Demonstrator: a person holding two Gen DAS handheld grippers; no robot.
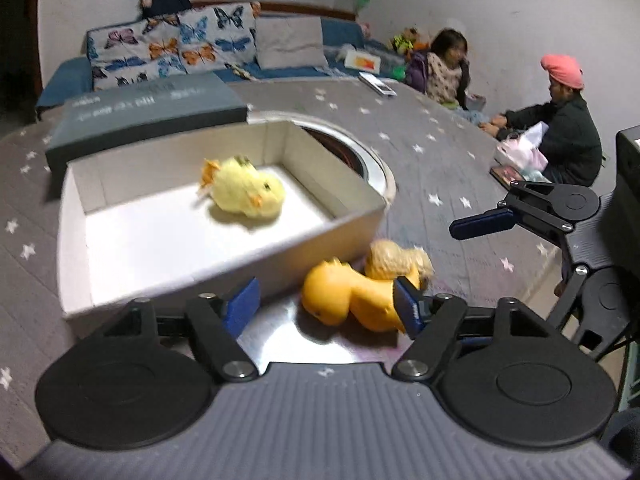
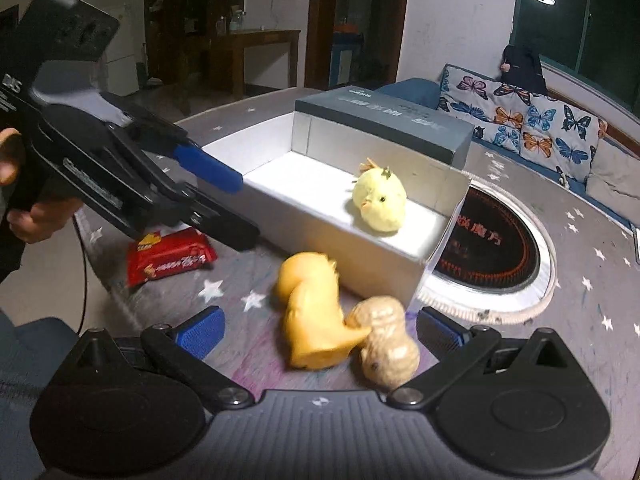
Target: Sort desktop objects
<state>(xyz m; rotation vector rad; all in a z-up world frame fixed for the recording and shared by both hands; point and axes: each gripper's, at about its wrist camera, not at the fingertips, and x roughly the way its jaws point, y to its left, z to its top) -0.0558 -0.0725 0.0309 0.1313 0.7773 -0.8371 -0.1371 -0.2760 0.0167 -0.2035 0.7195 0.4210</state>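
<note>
An orange duck toy point(image 1: 348, 296) point(image 2: 312, 320) lies on the star-patterned table, touching a tan peanut-shaped toy point(image 1: 396, 260) point(image 2: 384, 344). Both lie just outside a white open box point(image 1: 224, 264) point(image 2: 352, 256). A yellow chick plush point(image 1: 244, 192) point(image 2: 380, 204) lies inside the box. My left gripper point(image 1: 325, 304) point(image 2: 248, 209) is open around the duck, with a gap at its left pad. My right gripper point(image 2: 320, 332) is open too, and both toys lie between its blue pads without being pressed. One of its fingertips point(image 1: 476, 226) shows in the left wrist view.
A grey box lid point(image 1: 148, 112) point(image 2: 384, 120) sits behind the box. A red snack packet point(image 2: 168, 256) lies to the left. A round cooker point(image 2: 496, 248) is set into the table. Two people point(image 1: 560, 128) sit at the far edge. A sofa with butterfly cushions point(image 1: 172, 48) stands behind.
</note>
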